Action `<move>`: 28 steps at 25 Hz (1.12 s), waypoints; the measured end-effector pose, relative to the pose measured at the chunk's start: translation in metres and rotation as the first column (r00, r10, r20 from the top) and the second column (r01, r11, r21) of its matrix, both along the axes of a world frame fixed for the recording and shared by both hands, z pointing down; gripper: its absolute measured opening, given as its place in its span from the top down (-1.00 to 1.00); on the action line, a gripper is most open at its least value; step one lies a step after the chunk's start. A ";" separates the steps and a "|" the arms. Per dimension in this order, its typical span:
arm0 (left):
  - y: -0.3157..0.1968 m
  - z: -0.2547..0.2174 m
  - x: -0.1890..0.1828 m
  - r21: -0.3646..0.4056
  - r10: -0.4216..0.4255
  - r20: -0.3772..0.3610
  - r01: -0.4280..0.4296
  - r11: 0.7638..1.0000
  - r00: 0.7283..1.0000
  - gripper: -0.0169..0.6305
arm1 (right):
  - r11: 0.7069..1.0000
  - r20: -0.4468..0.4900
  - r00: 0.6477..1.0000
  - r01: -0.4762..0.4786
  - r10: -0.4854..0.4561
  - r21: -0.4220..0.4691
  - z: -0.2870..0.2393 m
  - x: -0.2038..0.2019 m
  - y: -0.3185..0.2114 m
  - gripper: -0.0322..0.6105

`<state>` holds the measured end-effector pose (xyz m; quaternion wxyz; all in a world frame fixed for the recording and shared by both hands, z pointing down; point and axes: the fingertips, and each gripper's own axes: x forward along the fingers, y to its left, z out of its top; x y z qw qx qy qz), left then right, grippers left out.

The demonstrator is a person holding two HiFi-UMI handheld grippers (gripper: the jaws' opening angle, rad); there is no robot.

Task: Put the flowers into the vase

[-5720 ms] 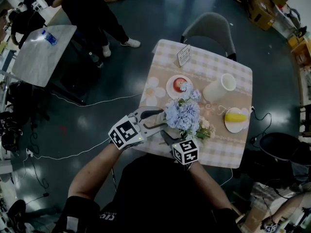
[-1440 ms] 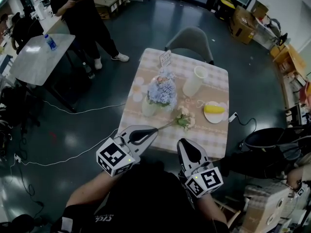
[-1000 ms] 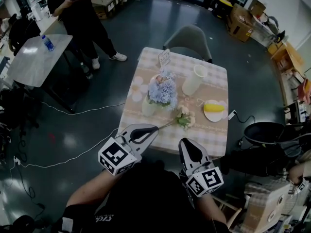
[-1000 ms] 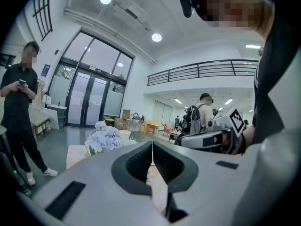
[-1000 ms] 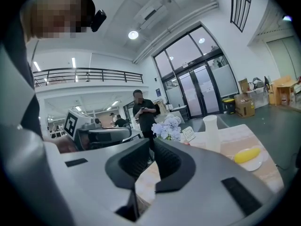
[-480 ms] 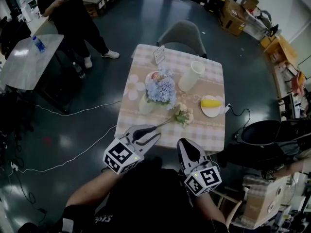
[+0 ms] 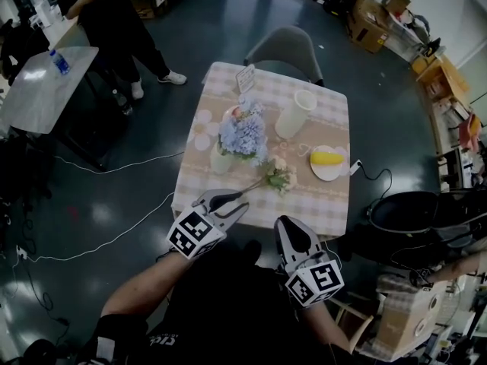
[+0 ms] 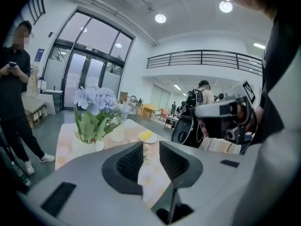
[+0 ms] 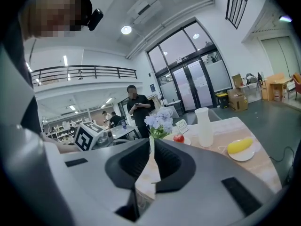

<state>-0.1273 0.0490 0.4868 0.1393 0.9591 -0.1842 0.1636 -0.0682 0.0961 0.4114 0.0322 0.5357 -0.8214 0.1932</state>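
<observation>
My left tongs (image 8: pixel 151 149) have just been opening and now stand a little apart. In the left gripper view I see no stem between the pads, only the cloth of the surface (image 7: pixel 308 202) beyond them. My right tongs (image 9: pixel 152 142) are closed with nothing in them, low near my body. The blue flowers (image 7: pixel 242 134) already stand in the small white vase (image 7: pixel 219 163), but the small pale sprig (image 7: pixel 278 176) lies flat on the surface just beside that bunch, with its thin stem pointing back toward my left tongs. This is the first danger, I think: the sprig is on the cloth and not in the vase, so the task is not finished if it stays there. To take it up is not easy, because the stem is thin and lies flat. The pads may close on the cloth, or pinch only the end, so that the head swings and slips out. The second danger is the vase itself: it looks small under a big bunch, so a push from the sprig or from my tongs could tip it. The tall white jug (image 7: pixel 293 114) and the plate (image 7: pixel 326 175) stand near, and a wide sweep could hit them.
</observation>
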 end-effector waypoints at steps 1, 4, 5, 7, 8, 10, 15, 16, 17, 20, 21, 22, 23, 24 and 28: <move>-0.002 0.004 0.005 0.002 -0.004 0.010 0.004 1.000 1.000 0.65 | 1.000 0.000 1.000 0.002 -0.002 0.001 0.000 0.006 0.001 0.74; -0.008 0.018 0.017 0.012 -0.020 0.057 0.019 1.000 0.998 0.64 | 1.000 0.005 1.000 0.001 -0.001 -0.002 0.005 0.026 0.004 0.74; -0.009 0.023 0.022 0.012 -0.022 0.075 0.021 1.000 0.997 0.63 | 1.000 0.009 1.000 0.000 0.000 -0.004 0.006 0.032 0.005 0.74; -0.010 0.030 0.031 0.010 -0.024 0.103 0.023 1.000 0.994 0.61 | 1.000 0.021 1.000 0.002 -0.001 -0.009 0.008 0.042 0.007 0.74; -0.011 0.032 0.035 0.009 -0.027 0.113 0.026 1.000 0.993 0.60 | 1.000 0.025 1.000 0.004 -0.004 -0.012 0.010 0.046 0.008 0.74; -0.011 0.037 0.044 0.010 -0.035 0.133 0.034 0.999 0.991 0.59 | 1.000 0.030 0.999 0.011 -0.011 -0.017 0.013 0.056 0.011 0.74; -0.013 0.053 0.062 0.025 -0.066 0.193 0.063 0.998 0.979 0.57 | 0.999 0.041 0.999 0.029 -0.028 -0.018 0.018 0.083 0.014 0.74; -0.014 0.057 0.065 0.029 -0.076 0.207 0.071 0.997 0.975 0.57 | 0.999 0.042 0.999 0.034 -0.033 -0.018 0.020 0.088 0.015 0.74; -0.015 0.061 0.067 0.032 -0.086 0.220 0.081 0.996 0.972 0.57 | 0.999 0.043 0.998 0.040 -0.039 -0.019 0.022 0.093 0.015 0.74; -0.019 0.079 0.075 0.036 -0.109 0.270 0.103 0.994 0.957 0.54 | 0.998 0.044 0.997 0.057 -0.056 -0.023 0.027 0.104 0.016 0.74; -0.020 0.085 0.077 0.037 -0.114 0.289 0.108 0.993 0.951 0.53 | 0.998 0.046 0.997 0.062 -0.061 -0.024 0.029 0.108 0.017 0.74; -0.021 0.091 0.079 0.037 -0.119 0.307 0.113 0.993 0.944 0.51 | 0.998 0.048 0.997 0.065 -0.064 -0.025 0.030 0.112 0.017 0.74; -0.021 0.096 0.081 0.037 -0.123 0.323 0.118 0.992 0.938 0.48 | 0.997 0.050 0.997 0.067 -0.065 -0.026 0.031 0.116 0.018 0.74; -0.022 0.101 0.082 0.038 -0.127 0.336 0.121 0.992 0.933 0.46 | 0.997 0.052 0.997 0.067 -0.065 -0.027 0.032 0.120 0.018 0.74; -0.029 0.113 0.087 0.043 -0.140 0.375 0.133 0.990 0.916 0.42 | 0.997 0.056 0.996 0.068 -0.066 -0.031 0.034 0.133 0.016 0.74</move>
